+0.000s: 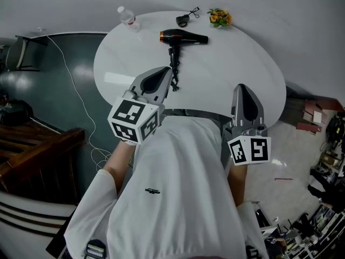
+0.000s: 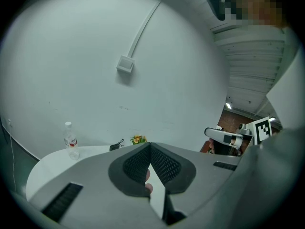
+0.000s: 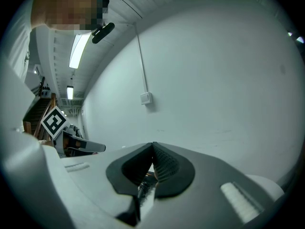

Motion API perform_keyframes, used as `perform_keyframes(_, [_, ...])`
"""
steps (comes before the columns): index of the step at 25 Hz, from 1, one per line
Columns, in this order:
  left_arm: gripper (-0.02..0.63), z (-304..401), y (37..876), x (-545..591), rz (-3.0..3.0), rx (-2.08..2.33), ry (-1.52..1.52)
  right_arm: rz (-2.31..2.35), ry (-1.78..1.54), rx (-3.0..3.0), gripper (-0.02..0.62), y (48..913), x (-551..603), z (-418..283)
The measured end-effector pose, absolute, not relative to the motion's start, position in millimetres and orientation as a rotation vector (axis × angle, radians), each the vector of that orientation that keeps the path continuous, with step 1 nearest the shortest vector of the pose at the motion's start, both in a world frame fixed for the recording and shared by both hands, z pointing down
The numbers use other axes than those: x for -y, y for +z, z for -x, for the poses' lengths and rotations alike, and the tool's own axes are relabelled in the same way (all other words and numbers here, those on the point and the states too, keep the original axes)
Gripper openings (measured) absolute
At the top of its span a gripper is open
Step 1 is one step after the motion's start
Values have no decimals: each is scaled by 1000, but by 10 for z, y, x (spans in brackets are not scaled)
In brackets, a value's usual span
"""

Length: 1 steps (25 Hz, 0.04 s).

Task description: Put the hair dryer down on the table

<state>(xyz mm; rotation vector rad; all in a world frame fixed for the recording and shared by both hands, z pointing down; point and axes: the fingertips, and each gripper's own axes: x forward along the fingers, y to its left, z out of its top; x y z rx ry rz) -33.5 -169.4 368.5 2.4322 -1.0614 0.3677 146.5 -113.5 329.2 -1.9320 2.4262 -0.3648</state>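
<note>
The black-and-orange plastic hair dryer (image 1: 182,37) lies flat on the round white tabletop (image 1: 232,63). It is well ahead of the left gripper (image 1: 164,77) and the right gripper (image 1: 242,93), both clenched empty, so the placing looks done.

On the table (image 1: 242,74) the hair dryer (image 1: 183,37) lies toward the far side, with a bottle (image 1: 128,18) to its left, an adapter (image 1: 183,20) just behind it and flowers (image 1: 220,18) behind it to the right.

Left gripper (image 1: 163,79): fingers closed tip to tip, tilted slightly downward.
Right gripper (image 1: 242,88): fingers closed together, nearly level.
Left forearm (image 1: 119,158): bare, behind the fingers, close beside the torso.
</note>
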Motion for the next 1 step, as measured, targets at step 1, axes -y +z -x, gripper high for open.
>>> perform_keyframes(1, [9, 339, 3675, 1680, -2429, 1062, 363, 1931, -368, -2428, 11, 3287, 1117, -1456])
